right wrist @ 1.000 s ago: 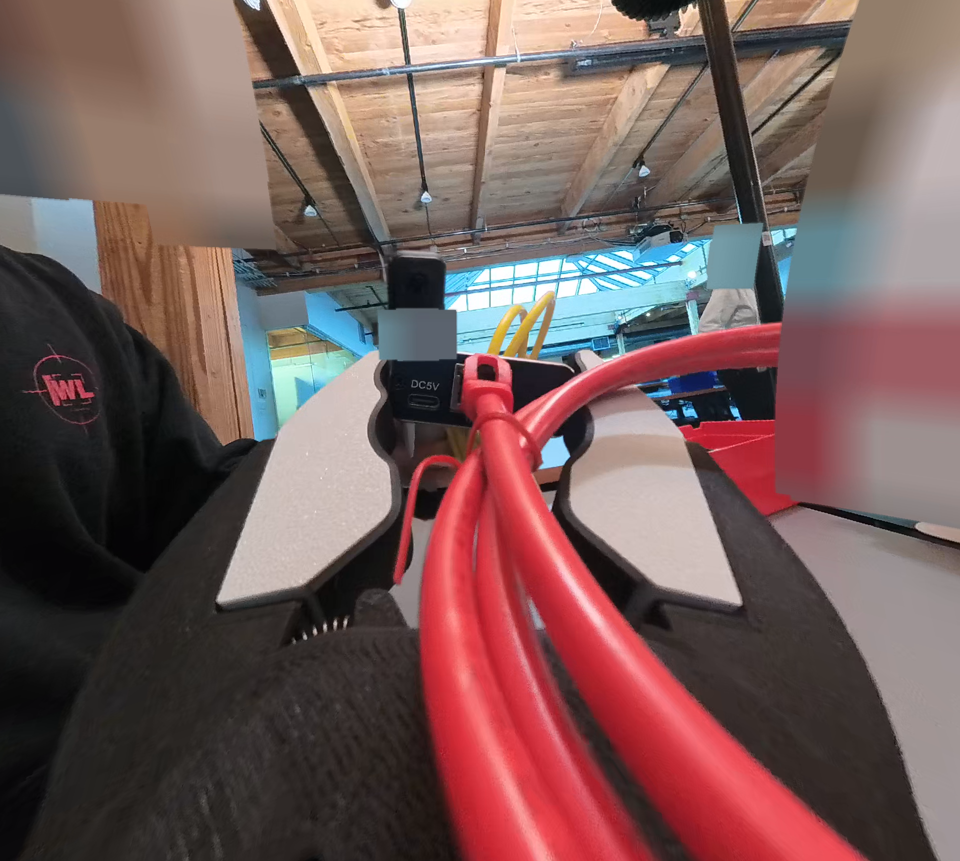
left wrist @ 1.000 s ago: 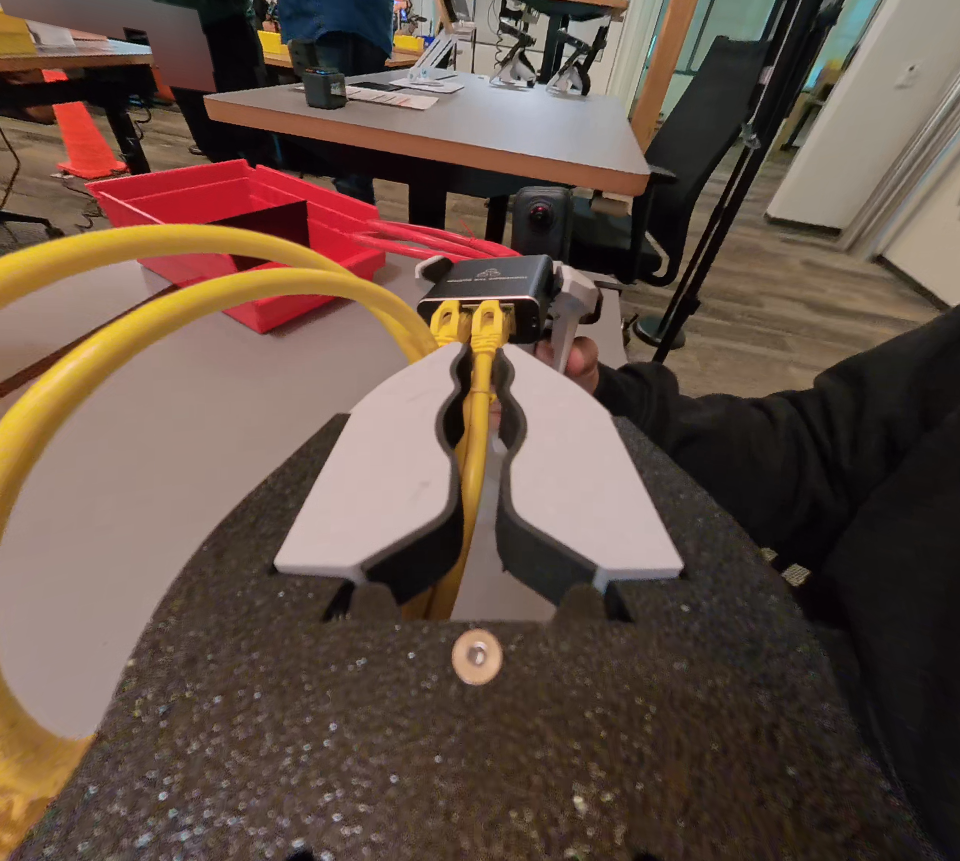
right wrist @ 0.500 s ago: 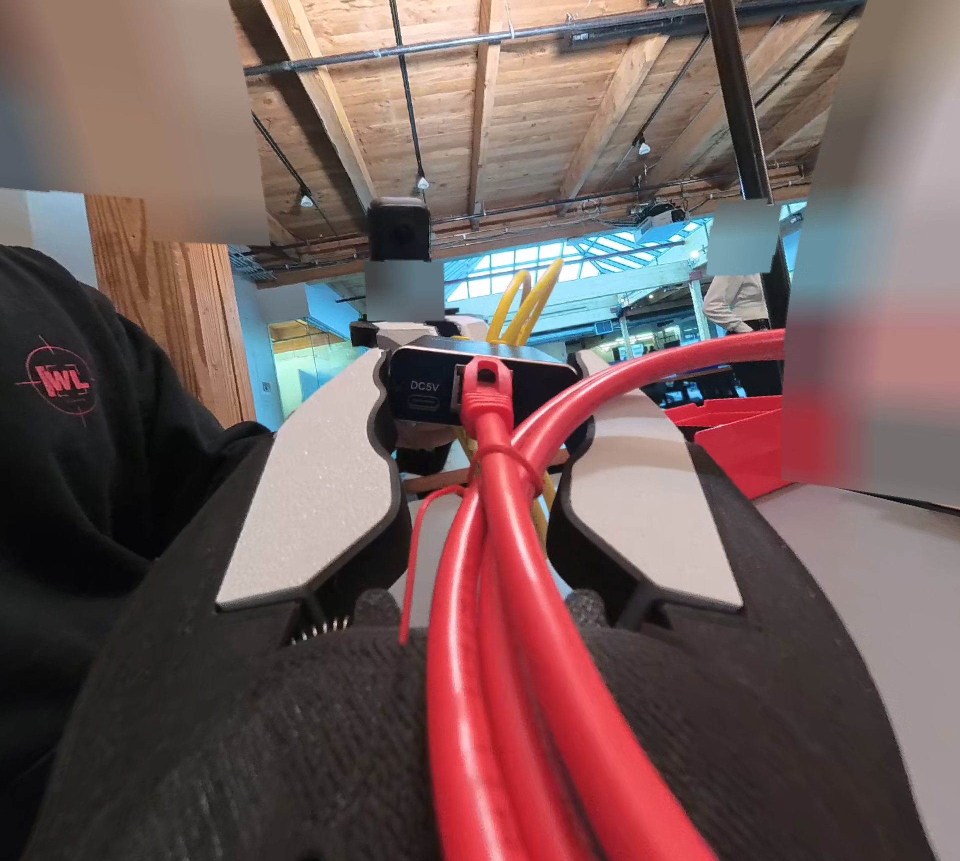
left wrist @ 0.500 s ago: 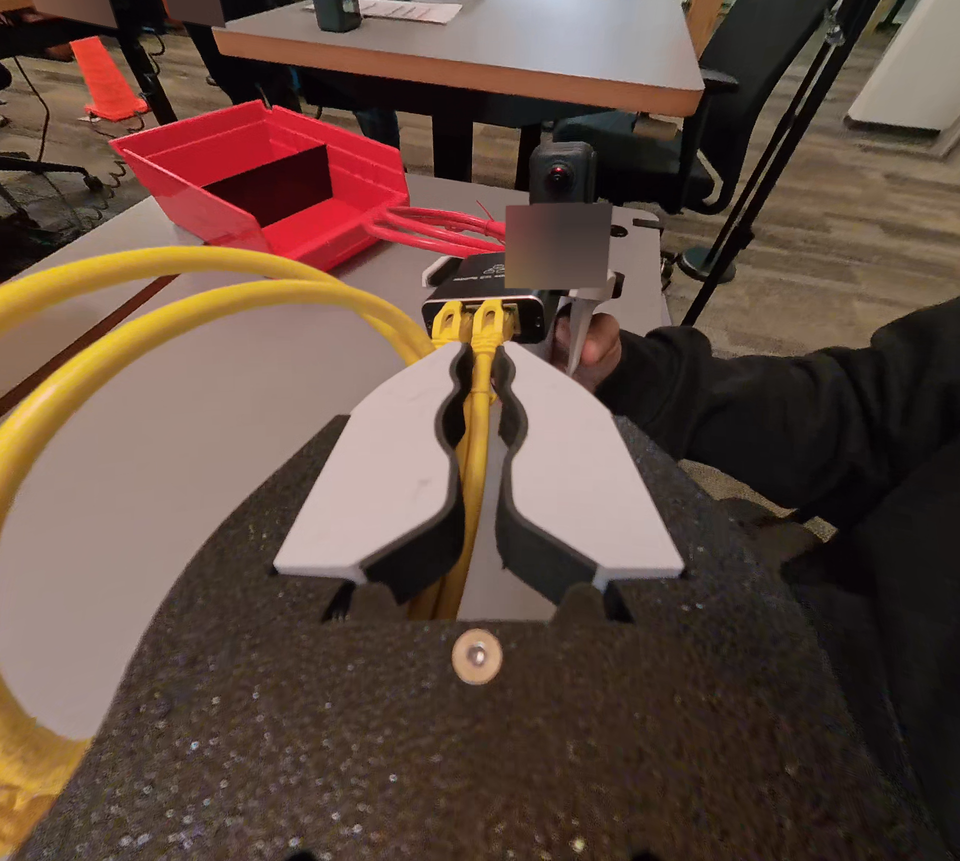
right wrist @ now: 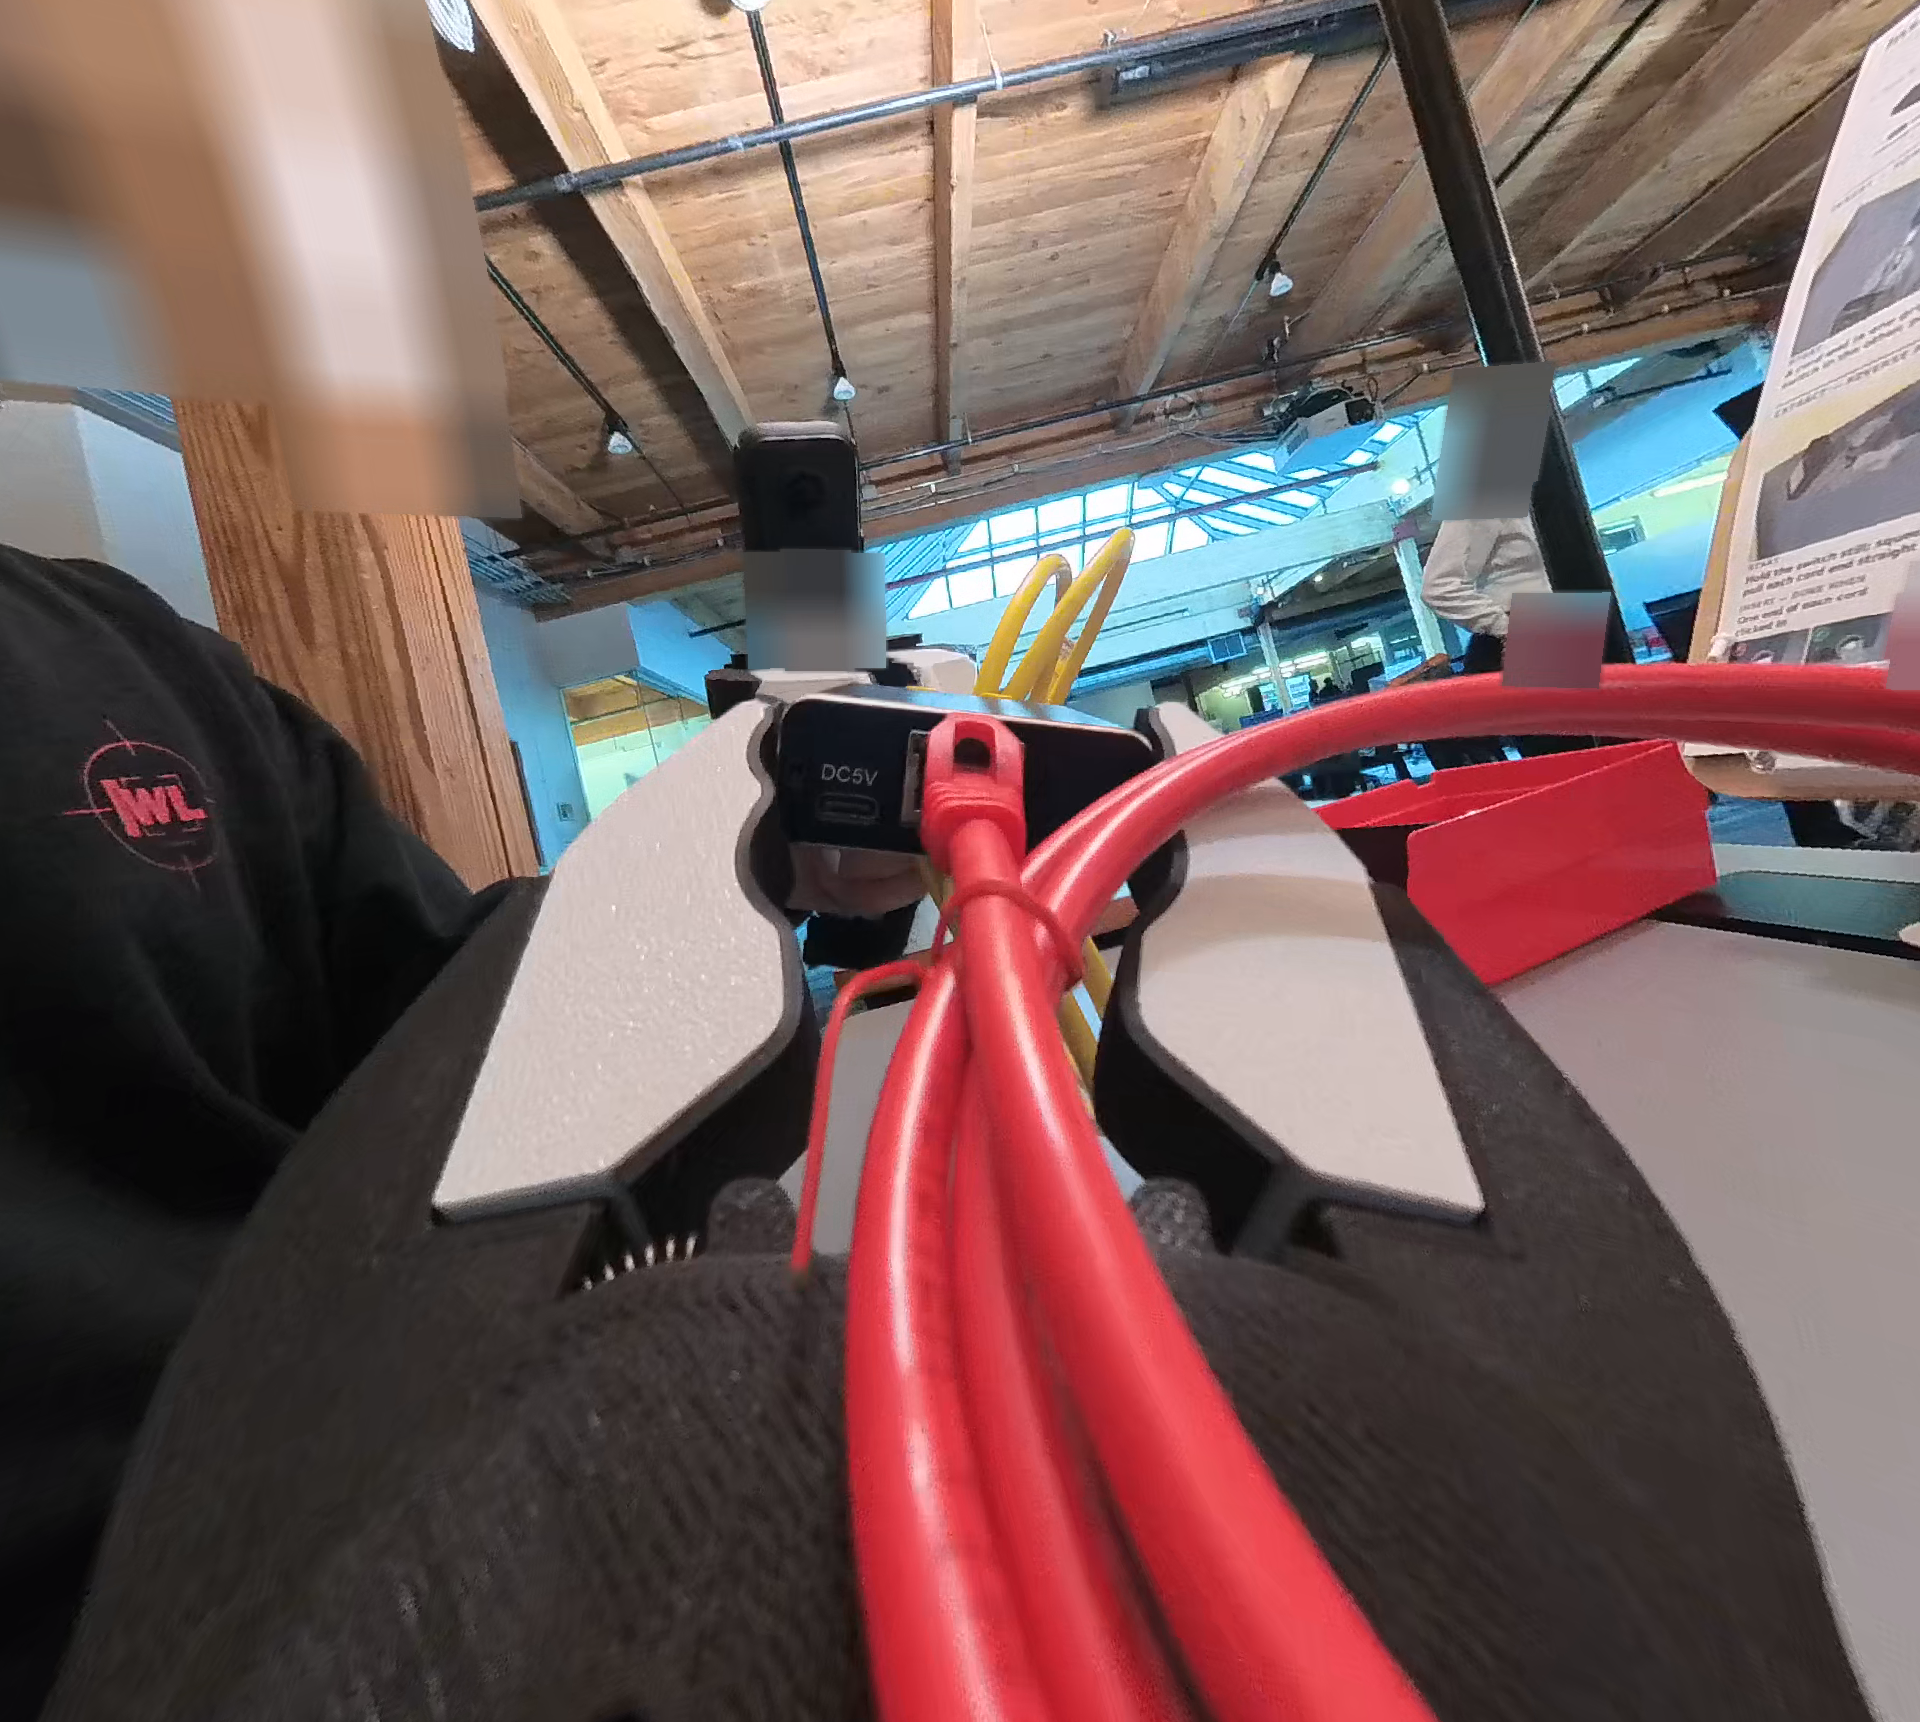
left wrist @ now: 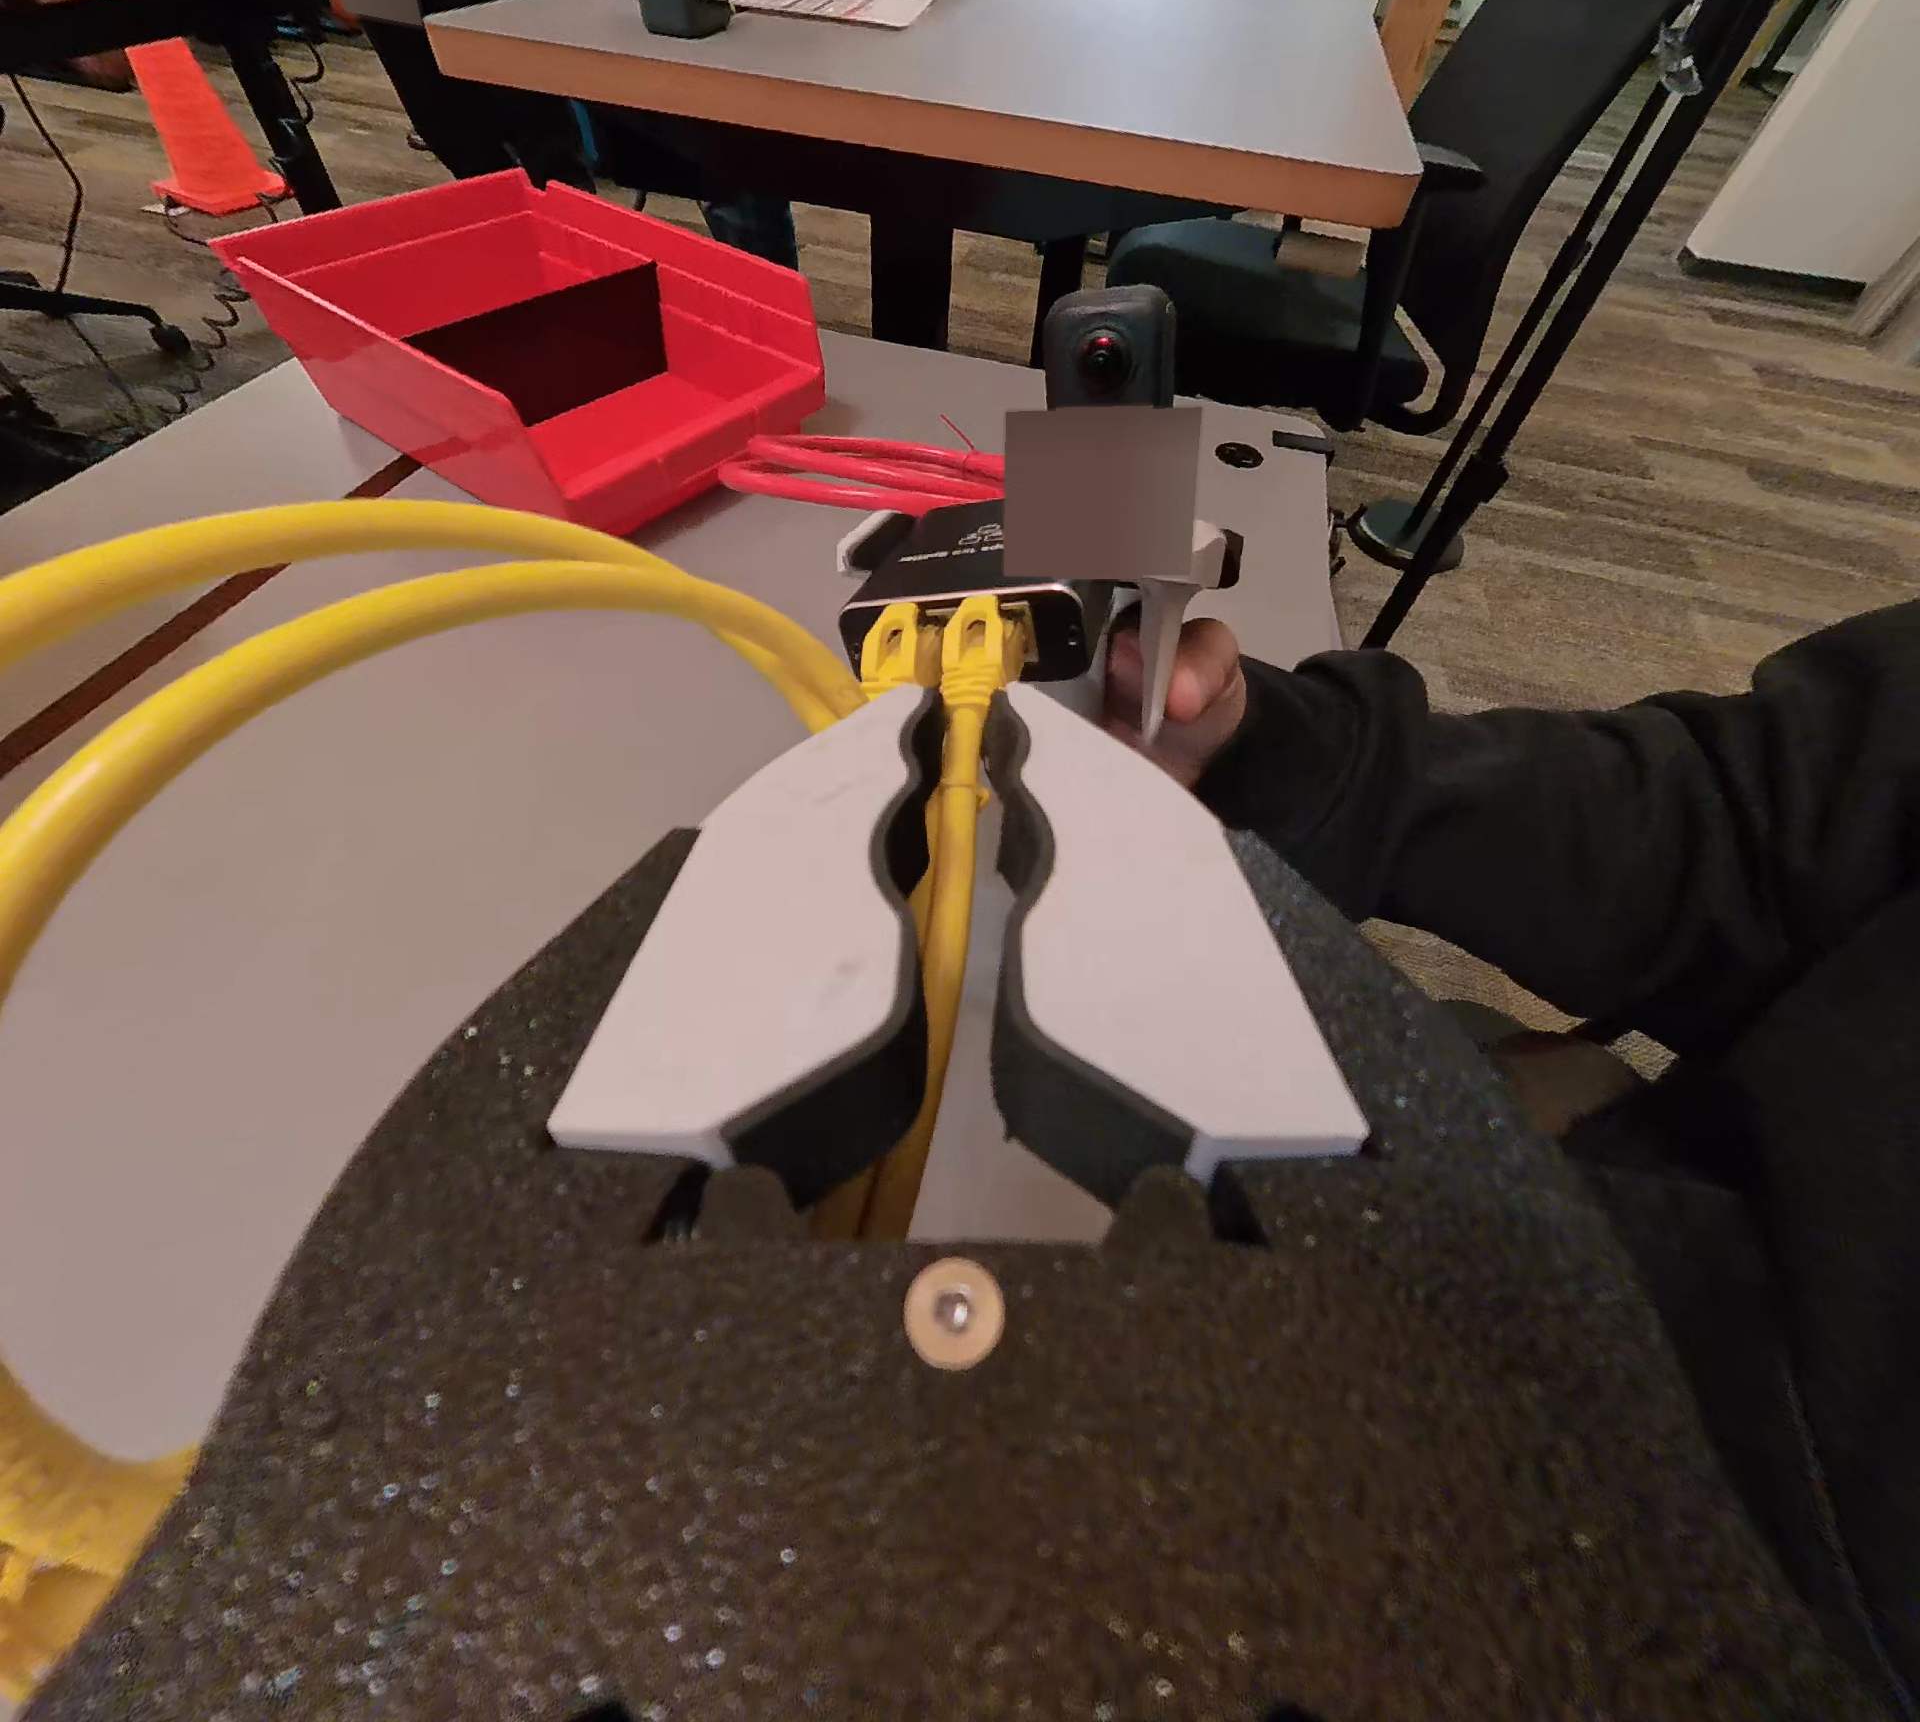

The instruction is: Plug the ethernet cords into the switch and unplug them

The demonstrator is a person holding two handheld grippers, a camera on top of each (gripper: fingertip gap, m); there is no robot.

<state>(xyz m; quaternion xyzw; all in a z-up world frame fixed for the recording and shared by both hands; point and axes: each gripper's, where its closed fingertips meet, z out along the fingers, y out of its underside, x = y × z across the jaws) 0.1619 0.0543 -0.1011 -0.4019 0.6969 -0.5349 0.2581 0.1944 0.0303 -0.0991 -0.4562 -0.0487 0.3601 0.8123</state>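
In the left wrist view, your left gripper (left wrist: 961, 716) is clamped on the yellow cord (left wrist: 961, 799), whose plug sits in the switch (left wrist: 971, 607) straight ahead at twelve o'clock, the cord's axis running along the fingers. In the right wrist view, your right gripper (right wrist: 961, 773) pinches the switch at twelve o'clock, with the red cord (right wrist: 977, 851) plugged in and trailing back to six o'clock.

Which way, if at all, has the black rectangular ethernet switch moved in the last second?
Yes: in the left wrist view the switch now sits farther from the red plastic bin, apparently pulled back toward the camera.
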